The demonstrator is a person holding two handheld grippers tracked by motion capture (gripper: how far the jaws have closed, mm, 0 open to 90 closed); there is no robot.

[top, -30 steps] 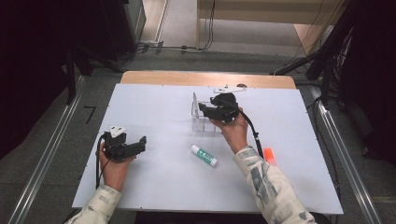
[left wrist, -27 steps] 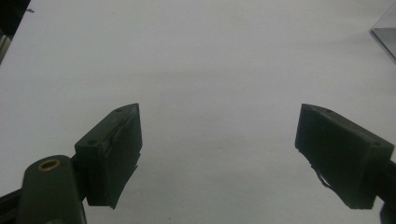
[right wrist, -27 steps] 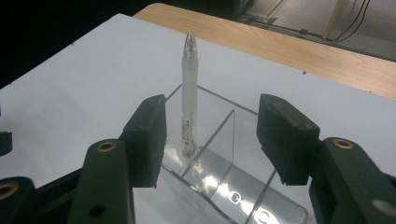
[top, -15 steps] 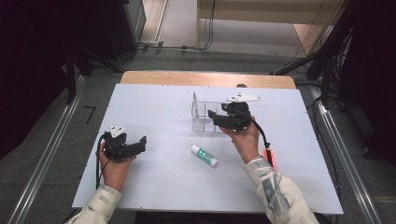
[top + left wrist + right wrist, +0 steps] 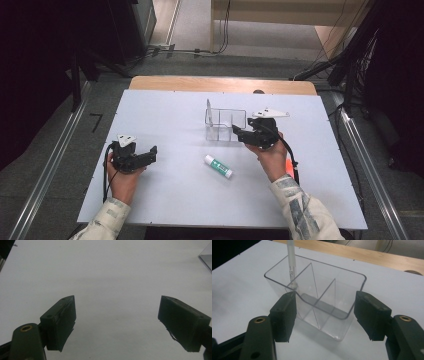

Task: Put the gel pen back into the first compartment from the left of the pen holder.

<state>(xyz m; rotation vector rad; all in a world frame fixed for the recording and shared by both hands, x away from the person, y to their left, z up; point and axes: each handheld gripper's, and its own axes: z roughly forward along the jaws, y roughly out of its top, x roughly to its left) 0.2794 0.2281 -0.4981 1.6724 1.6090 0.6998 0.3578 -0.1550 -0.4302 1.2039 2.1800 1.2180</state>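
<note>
White tabletop [image 5: 165, 200] carries a clear bin [image 5: 225, 125] mid-table and a glue stick [image 5: 218, 166] in front of it, lying diagonally. Right gripper [image 5: 241, 134], jaws spread, is the nearer, just right of the bin; left gripper [image 5: 150, 152], jaws spread and empty, sits well apart.

clear organizer [image 5: 225, 124] blocking the right gripper [image 5: 239, 134] ahead, glue stick [image 5: 218, 166] lying mid-table, open table [image 5: 165, 120] at left
</note>
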